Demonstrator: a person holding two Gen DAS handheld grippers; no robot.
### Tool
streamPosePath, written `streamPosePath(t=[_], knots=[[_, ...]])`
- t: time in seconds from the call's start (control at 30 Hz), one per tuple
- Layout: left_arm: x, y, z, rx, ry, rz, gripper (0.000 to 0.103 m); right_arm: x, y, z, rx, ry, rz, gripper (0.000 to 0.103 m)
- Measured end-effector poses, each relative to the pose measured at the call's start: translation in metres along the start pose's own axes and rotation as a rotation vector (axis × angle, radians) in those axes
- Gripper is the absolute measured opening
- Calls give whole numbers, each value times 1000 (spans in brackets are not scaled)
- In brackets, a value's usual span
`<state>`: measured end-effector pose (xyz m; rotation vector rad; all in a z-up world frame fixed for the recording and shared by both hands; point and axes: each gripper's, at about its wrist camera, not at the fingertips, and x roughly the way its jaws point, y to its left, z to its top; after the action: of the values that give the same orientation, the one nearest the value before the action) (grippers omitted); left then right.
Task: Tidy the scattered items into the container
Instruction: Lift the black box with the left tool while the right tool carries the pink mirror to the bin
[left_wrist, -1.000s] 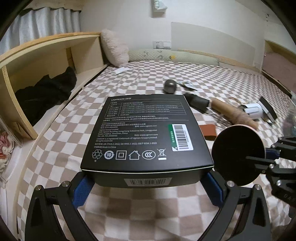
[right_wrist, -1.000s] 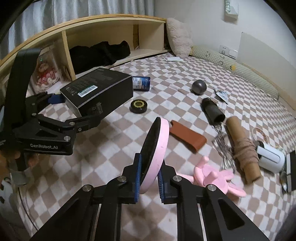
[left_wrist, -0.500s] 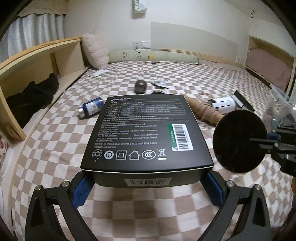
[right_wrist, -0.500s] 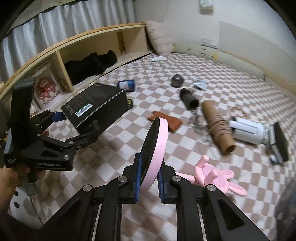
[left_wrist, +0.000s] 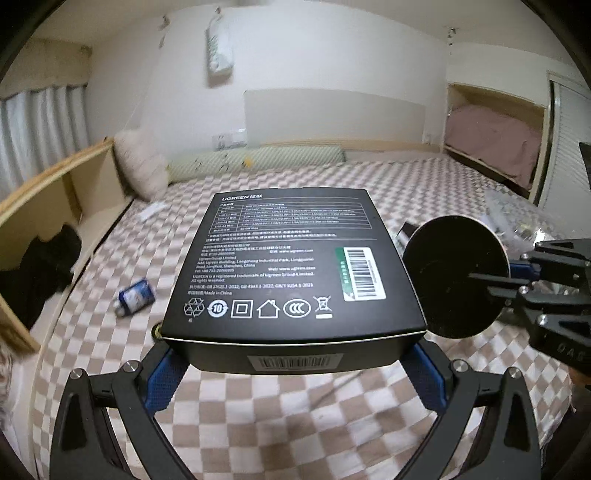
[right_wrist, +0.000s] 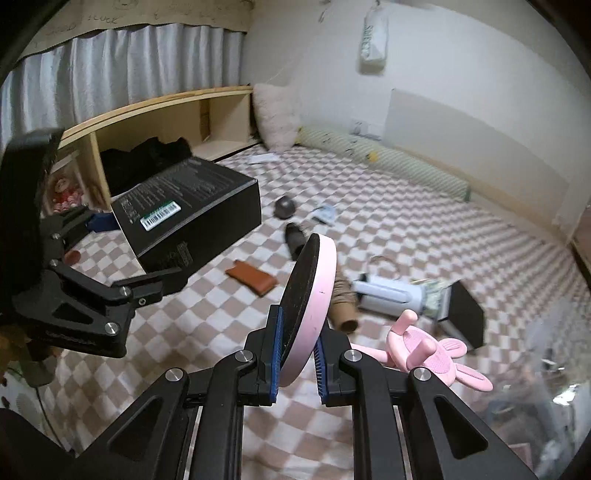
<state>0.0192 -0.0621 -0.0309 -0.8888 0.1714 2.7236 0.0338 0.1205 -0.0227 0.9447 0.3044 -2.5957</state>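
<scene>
My left gripper is shut on a black UGREEN box and holds it level above the checkered bed; the box also shows in the right wrist view. My right gripper is shut on a round pink disc with a black face, held on edge; the disc shows in the left wrist view at the right. A clear plastic container sits at the right edge, blurred; it also shows in the left wrist view.
On the bed lie a pink rabbit toy, a brown pouch, a cardboard tube, a white device, a dark ball and a blue can. A wooden shelf runs along the left.
Both grippers have risen and swung right with their loads. The bed items look lower and further off, and the clear container has come into view at the right.
</scene>
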Motion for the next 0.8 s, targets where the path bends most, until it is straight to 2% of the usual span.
streamPosePath(t=[0.33, 0.6, 0.8], knots=[[-16, -49, 49, 44, -70, -41, 102, -48, -50, 10, 17, -38, -126, 16], [-28, -96, 87, 93, -133, -80, 102, -94, -96, 16, 35, -103, -247, 16], [-31, -142, 107, 145, -160, -142, 102, -125, -158, 2, 182, -109, -297, 16]])
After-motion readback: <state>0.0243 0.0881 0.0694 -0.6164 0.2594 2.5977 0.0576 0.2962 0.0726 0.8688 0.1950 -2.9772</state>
